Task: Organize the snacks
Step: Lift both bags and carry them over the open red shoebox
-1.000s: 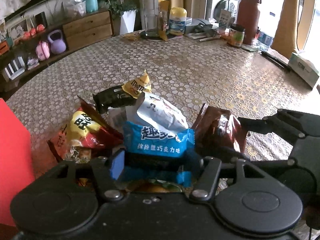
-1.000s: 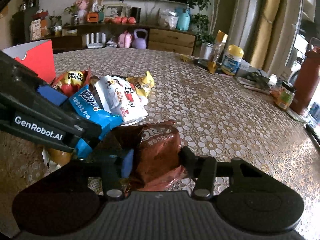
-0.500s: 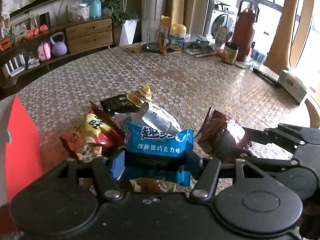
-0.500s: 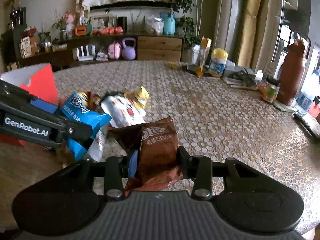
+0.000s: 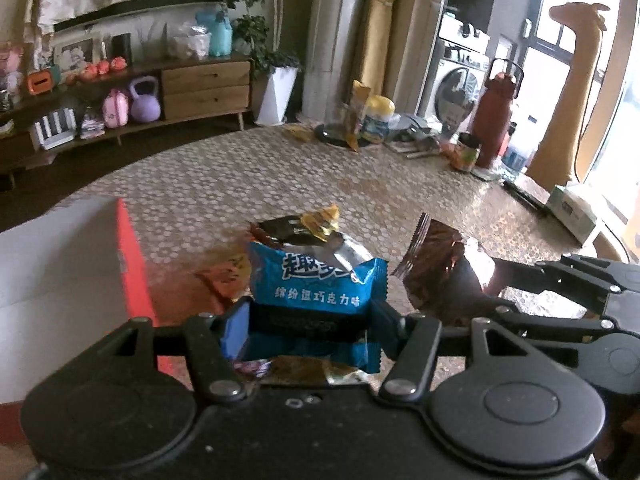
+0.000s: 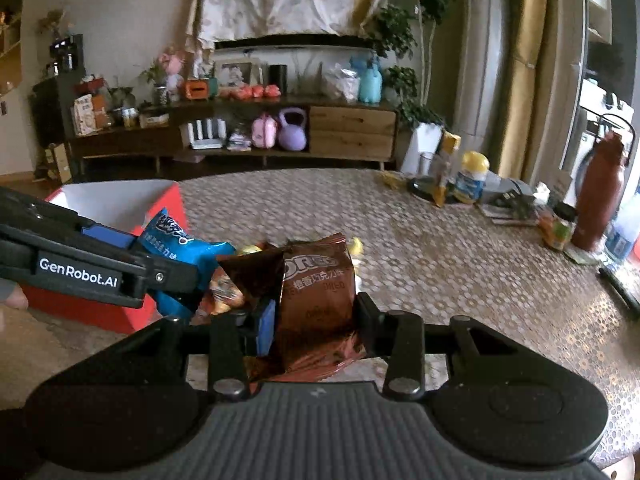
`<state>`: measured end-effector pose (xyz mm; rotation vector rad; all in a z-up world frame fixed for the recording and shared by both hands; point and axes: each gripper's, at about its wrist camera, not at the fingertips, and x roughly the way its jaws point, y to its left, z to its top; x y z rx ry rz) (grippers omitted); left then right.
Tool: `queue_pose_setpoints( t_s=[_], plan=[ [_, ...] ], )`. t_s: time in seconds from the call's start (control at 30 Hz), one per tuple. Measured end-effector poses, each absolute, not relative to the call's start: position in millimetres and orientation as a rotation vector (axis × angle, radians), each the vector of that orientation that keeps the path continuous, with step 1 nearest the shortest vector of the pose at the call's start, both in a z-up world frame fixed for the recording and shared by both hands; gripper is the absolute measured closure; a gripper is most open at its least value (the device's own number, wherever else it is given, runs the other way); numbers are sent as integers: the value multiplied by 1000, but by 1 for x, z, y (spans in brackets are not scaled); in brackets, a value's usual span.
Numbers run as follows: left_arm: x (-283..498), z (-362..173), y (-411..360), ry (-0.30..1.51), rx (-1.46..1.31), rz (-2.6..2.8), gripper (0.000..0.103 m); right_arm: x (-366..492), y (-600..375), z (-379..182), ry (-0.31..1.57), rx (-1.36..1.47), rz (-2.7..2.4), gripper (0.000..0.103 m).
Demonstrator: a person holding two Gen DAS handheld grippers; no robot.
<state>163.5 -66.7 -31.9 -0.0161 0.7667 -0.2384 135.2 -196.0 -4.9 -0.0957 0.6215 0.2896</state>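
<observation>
Left wrist view: left gripper (image 5: 308, 326) clamps a blue snack packet (image 5: 316, 280), right gripper (image 6: 316, 320) a brown one (image 6: 316, 292); carry both level over the red box (image 6: 116, 200) rim before letting go.

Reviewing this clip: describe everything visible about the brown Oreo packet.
The brown Oreo packet is a glossy, crinkled foil pouch with a white Oreo logo, Chinese lettering beneath it and a serrated top seal. It stands roughly upright, one upper corner folded over, pinched low down by the right gripper, whose jaws have just been closing on it. It hangs clear above the patterned tablecloth, beside the blue cookie packet in the left gripper.
</observation>
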Motion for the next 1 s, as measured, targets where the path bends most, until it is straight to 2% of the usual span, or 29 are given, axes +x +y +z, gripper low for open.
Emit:
queue_pose_setpoints(
  t_s=[0.53,1.0],
  plan=[
    [132,4,38,726,-64,-107,42,124,-87,40,574,-126,425,62],
    [136,5,120,730,-60,47,42,149,4,34,633,-128,519,62]
  ],
)
